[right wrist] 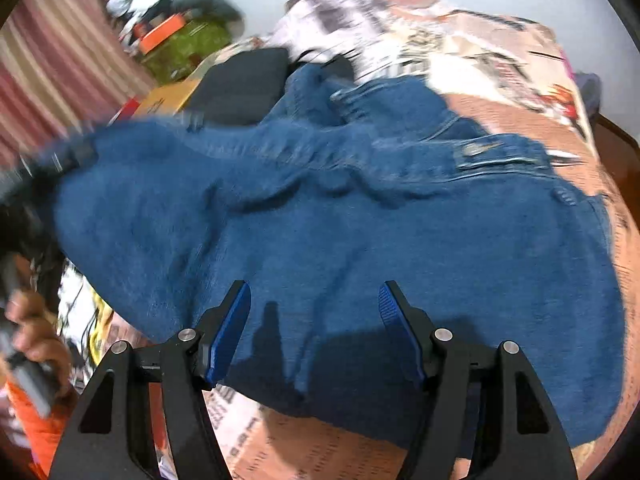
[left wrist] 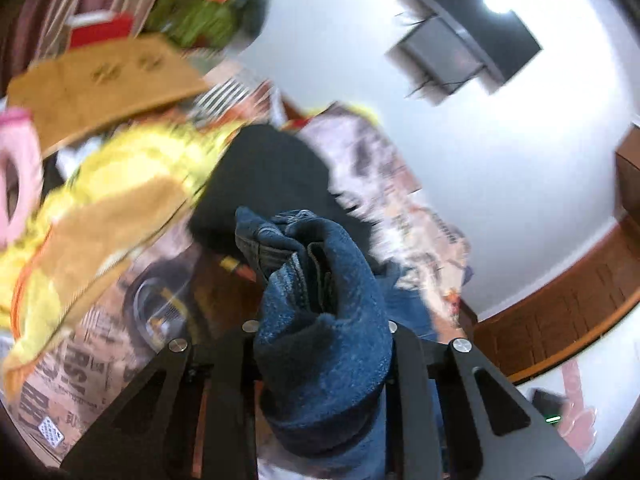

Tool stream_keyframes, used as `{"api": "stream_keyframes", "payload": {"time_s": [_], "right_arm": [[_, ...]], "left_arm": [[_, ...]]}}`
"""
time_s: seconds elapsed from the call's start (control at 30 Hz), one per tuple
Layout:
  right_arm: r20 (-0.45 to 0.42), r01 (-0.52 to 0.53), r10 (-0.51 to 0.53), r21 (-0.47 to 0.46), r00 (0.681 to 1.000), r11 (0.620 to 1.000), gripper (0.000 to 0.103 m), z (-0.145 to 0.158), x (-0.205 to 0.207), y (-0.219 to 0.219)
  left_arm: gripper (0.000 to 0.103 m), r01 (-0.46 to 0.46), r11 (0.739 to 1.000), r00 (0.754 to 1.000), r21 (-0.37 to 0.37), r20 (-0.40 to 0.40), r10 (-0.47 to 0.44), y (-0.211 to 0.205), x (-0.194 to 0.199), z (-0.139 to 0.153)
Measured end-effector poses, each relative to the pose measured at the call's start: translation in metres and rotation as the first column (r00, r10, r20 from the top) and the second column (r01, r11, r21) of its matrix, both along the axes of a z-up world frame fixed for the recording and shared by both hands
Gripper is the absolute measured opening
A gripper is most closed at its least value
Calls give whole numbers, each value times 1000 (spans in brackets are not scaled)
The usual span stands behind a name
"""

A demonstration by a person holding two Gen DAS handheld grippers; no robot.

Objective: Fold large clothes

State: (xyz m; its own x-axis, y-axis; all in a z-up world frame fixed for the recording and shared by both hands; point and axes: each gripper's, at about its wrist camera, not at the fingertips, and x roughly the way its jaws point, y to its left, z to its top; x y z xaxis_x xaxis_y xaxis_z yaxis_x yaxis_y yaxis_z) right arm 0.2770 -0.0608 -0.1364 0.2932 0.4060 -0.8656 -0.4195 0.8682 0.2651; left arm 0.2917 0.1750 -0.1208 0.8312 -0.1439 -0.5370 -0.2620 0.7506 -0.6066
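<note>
A pair of blue jeans (right wrist: 340,220) lies spread across a bed with a newspaper-print sheet (right wrist: 500,60). My right gripper (right wrist: 315,304) is open just above the near part of the denim, its blue pads (right wrist: 234,328) apart and empty. My left gripper (left wrist: 320,328) is shut on a bunched fold of the jeans (left wrist: 320,312), which fills the gap between its fingers and is lifted above the bed. In the right wrist view the left gripper and the denim end it holds (right wrist: 60,160) show at the far left, blurred.
A black garment (left wrist: 272,176) and a yellow and tan cloth (left wrist: 120,200) lie on the bed past the jeans. A cardboard box (left wrist: 104,84), red and green items (left wrist: 192,16) and a striped curtain (right wrist: 52,60) lie beyond. A person's hand (right wrist: 36,344) is at lower left.
</note>
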Motion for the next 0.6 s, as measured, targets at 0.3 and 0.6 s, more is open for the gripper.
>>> {"api": "stream_keyframes", "payload": {"time_s": [0.3, 0.6], "right_arm": [[-47, -87, 89, 26, 995, 996, 63, -16, -12, 19], [177, 131, -132, 19, 975, 991, 63, 47, -20, -96]], "left_arm": [[19, 86, 989, 994, 123, 53, -93, -53, 5, 41], [18, 253, 948, 957, 194, 91, -274, -145, 25, 72]]}}
